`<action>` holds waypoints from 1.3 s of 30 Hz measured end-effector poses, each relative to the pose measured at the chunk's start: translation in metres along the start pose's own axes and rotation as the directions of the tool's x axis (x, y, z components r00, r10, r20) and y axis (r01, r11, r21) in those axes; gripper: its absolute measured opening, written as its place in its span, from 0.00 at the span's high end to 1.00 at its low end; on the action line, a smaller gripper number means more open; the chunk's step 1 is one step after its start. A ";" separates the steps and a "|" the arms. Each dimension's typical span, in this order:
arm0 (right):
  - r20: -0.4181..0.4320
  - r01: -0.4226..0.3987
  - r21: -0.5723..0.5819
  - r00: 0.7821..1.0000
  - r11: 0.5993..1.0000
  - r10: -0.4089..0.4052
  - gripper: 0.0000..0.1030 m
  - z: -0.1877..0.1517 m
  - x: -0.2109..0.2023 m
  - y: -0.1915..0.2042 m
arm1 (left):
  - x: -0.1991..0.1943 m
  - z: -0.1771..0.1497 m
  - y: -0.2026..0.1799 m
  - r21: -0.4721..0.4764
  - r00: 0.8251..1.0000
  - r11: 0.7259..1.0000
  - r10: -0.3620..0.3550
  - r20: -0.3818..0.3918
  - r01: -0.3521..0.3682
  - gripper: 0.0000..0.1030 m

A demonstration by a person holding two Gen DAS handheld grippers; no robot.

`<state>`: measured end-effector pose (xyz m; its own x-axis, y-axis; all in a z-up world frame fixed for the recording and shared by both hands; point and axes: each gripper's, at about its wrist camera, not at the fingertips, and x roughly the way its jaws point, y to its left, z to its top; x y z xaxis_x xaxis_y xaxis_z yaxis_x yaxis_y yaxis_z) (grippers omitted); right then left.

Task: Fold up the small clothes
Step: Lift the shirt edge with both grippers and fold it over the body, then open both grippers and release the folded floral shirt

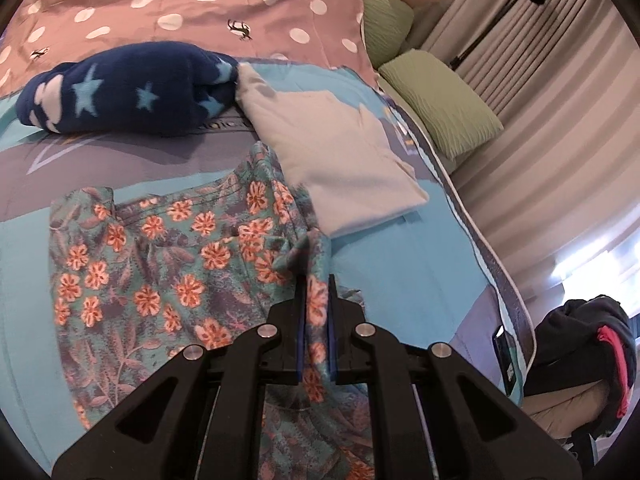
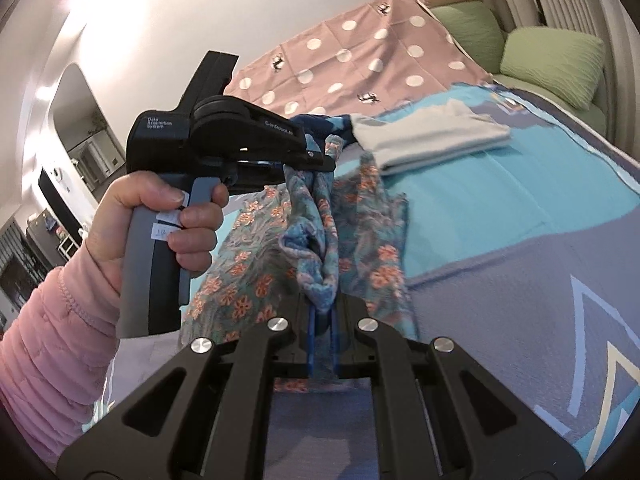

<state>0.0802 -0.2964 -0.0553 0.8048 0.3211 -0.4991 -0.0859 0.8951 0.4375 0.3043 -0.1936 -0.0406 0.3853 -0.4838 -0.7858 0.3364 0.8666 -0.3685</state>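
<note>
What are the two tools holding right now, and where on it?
Both grip the floral garment: the left tool and the right tool each pinch a bunched edge of it.

The teal garment with orange flowers (image 1: 160,264) lies partly spread on the blue bedspread (image 1: 400,264), one edge lifted and bunched. A folded white cloth (image 1: 340,152) lies flat just beyond it. A rolled navy star-print piece (image 1: 120,88) rests beside that.
</note>
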 end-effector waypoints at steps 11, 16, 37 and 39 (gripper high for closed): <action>-0.037 0.022 0.067 0.999 0.998 -0.019 0.95 -0.005 0.006 -0.027 | 0.037 -0.004 -0.018 0.037 0.998 0.999 0.034 -0.051 -0.032 0.93; -0.049 0.025 0.077 0.999 0.997 -0.021 0.95 -0.006 0.009 -0.030 | 0.048 -0.009 -0.019 0.057 0.997 0.998 0.044 -0.059 -0.041 0.92; -0.111 0.004 0.169 0.994 0.986 0.015 0.89 -0.013 0.026 -0.058 | -0.008 -0.046 -0.022 0.149 0.992 0.985 0.066 0.110 -0.082 0.57; -0.110 -0.004 0.177 0.994 0.984 0.024 0.86 -0.013 0.024 -0.059 | -0.028 -0.063 -0.012 0.154 0.987 0.982 0.084 0.138 -0.105 0.57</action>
<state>0.0970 -0.3374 -0.1035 0.7331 0.3746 -0.5676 0.0164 0.8247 0.5653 0.2355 -0.1828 -0.0451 0.5274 -0.4212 -0.7379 0.4219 0.8837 -0.2029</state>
